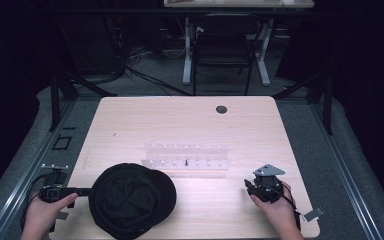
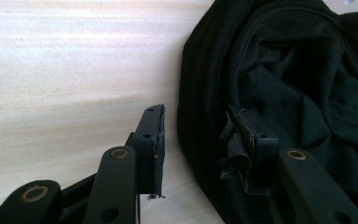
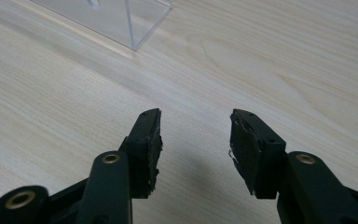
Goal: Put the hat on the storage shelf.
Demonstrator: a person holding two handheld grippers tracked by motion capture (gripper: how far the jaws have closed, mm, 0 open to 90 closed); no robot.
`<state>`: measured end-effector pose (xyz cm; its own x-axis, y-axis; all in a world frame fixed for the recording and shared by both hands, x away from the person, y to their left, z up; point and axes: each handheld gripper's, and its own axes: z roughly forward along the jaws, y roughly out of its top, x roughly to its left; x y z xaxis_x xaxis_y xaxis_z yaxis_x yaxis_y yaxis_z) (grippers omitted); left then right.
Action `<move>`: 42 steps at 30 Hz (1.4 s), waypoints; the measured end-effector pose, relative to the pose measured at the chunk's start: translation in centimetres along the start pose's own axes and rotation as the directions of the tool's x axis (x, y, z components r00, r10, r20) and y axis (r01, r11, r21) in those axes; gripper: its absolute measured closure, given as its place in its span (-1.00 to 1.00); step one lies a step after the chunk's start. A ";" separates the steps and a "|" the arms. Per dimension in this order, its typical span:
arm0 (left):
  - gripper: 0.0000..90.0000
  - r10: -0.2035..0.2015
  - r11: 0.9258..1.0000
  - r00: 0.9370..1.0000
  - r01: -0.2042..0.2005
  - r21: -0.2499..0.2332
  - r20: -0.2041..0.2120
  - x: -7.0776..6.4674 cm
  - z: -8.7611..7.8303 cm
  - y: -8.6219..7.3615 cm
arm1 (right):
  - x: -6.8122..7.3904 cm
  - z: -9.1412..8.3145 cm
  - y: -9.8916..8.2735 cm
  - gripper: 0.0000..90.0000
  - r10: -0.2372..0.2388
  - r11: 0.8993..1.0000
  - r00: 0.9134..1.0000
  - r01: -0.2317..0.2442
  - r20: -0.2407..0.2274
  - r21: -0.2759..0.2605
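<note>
Black jaws of the left gripper (image 2: 193, 140) rise closest to the lens in the left gripper view, parted around the rim of a black cap (image 2: 279, 79). One pad stands just clear of the cloth on the bare wood; the other lies against the cap's dark fabric, so the brim edge sits between them, not visibly pinched. From above, the left gripper (image 1: 82, 191) reaches in from the table's (image 1: 190, 120) near left edge and meets the cap (image 1: 130, 200), which lies crown-down on the near left part. Well apart, the right gripper (image 3: 193, 144) hovers with jaws spread and nothing between them, near a clear acrylic rack (image 3: 121, 18).
</note>
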<state>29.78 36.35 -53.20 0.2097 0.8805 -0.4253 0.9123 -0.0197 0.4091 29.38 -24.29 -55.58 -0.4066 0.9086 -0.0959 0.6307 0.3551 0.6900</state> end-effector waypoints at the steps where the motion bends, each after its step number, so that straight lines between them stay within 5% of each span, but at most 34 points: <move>1: 0.30 -0.001 1.000 1.000 0.001 0.015 0.004 0.1 0.0 0.1 | 0.0 0.0 0.0 0.17 0.000 1.000 1.000 0.000 -0.001 -0.001; 10: 0.34 -0.032 0.997 0.999 0.030 0.071 0.019 0.1 0.0 0.8 | 0.0 0.0 0.0 0.17 0.006 1.000 1.000 -0.006 -0.003 -0.005; 26: 0.34 -0.122 0.966 0.992 0.114 0.232 0.020 0.6 1.1 1.5 | 0.1 0.1 0.0 0.17 0.009 1.000 1.000 -0.009 -0.014 -0.012; 29: 0.31 -0.147 0.967 0.989 0.139 0.216 0.023 0.6 1.5 1.3 | 0.1 0.1 0.0 0.17 0.010 1.000 1.000 -0.010 -0.017 -0.004; 38: 0.39 -0.129 0.968 0.991 0.122 0.220 0.019 0.6 2.0 1.2 | 0.0 0.1 0.0 0.17 0.014 1.000 1.000 -0.014 -0.025 -0.002; 42: 0.58 -0.119 0.967 0.993 0.111 0.231 0.023 0.5 2.2 1.2 | -0.1 0.2 0.0 0.16 0.014 1.000 1.000 -0.014 -0.022 -0.005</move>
<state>31.70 35.73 -54.67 0.1076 0.8653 -0.4896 0.9863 -0.0311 0.1618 29.51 -24.30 -55.70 -0.4121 0.9084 -0.0705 0.6328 0.3410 0.6952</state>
